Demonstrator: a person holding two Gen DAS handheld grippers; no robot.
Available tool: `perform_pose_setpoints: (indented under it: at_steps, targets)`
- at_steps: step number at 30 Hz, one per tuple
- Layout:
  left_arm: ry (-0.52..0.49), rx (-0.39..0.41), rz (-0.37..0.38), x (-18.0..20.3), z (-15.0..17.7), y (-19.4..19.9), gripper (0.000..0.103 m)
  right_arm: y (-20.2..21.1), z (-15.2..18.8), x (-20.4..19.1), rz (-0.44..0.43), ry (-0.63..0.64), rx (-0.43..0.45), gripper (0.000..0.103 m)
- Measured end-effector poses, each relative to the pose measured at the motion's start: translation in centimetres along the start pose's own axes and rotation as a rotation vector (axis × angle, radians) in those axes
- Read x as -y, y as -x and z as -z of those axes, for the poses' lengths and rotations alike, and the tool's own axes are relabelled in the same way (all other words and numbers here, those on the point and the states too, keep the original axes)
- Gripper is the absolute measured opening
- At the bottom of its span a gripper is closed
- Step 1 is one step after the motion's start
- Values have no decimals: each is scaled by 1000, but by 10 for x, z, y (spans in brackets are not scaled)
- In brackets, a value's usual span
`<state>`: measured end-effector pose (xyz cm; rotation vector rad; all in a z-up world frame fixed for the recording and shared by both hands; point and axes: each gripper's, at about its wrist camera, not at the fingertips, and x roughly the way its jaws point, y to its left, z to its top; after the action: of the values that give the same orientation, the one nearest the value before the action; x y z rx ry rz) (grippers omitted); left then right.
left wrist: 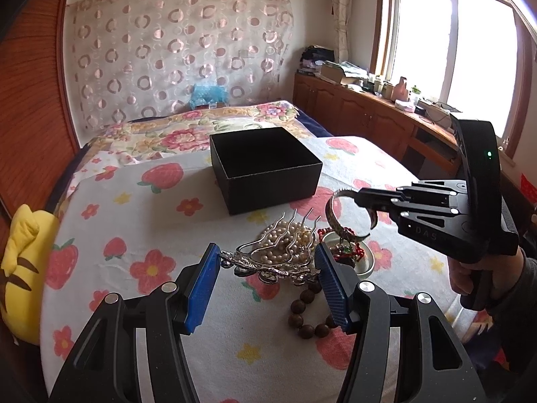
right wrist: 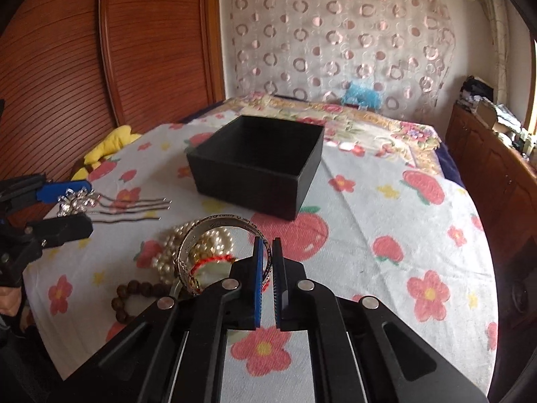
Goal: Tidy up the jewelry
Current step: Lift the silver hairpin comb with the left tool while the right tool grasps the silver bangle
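The left gripper [left wrist: 265, 268] clamps the jeweled head of a silver hair comb [left wrist: 268, 252], prongs pointing to 12 o'clock; the right gripper [right wrist: 267, 262] is pinched on the band of a silver bangle [right wrist: 214, 231], which stands upright to 10 o'clock of its tips. Under both lies the pile: pearl necklace [right wrist: 167, 255], wooden bead bracelet [left wrist: 308, 315], a small dish [left wrist: 365, 262] with red beads. The comb is probably stiff and light, its prongs prone to snagging the pearls, so the head is the sound grip; the bangle is rigid and slick, best pinched across the band. Farther at 12 o'clock, the open black box [left wrist: 268, 174] sits on the flowered bedsheet [right wrist: 386, 218].
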<state>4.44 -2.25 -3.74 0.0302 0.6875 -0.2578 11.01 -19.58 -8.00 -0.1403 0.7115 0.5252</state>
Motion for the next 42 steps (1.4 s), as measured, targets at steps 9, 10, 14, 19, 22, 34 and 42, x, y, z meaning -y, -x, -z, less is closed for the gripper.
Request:
perform_pose_setpoints:
  at_steps: [9,10,14,19,22,34,42]
  targets:
    - [6,8,-7,-2,-1,2,56,-20,-16,4,87,-22,28,6]
    - [7,7,-8,-3,-1,1,56,-24,-18,4,96,-17,26,6]
    - [7,7,-8,-3,-1,1,56,-39,-20,-1,154,3,19,6]
    - [10,7,-9,-4,0,2,56,-38,-24,7,155,-79,68,6]
    - [10,7,-10,-5,0,2,56,-33,-27,13,145,-121,103,6]
    - [6,13,-16,-6,2,4,56,-22,-37,23,53,-241,173,6]
    - [5,13,-18,-5,0,4,56,-30,-32,26,-83,-362,80,6]
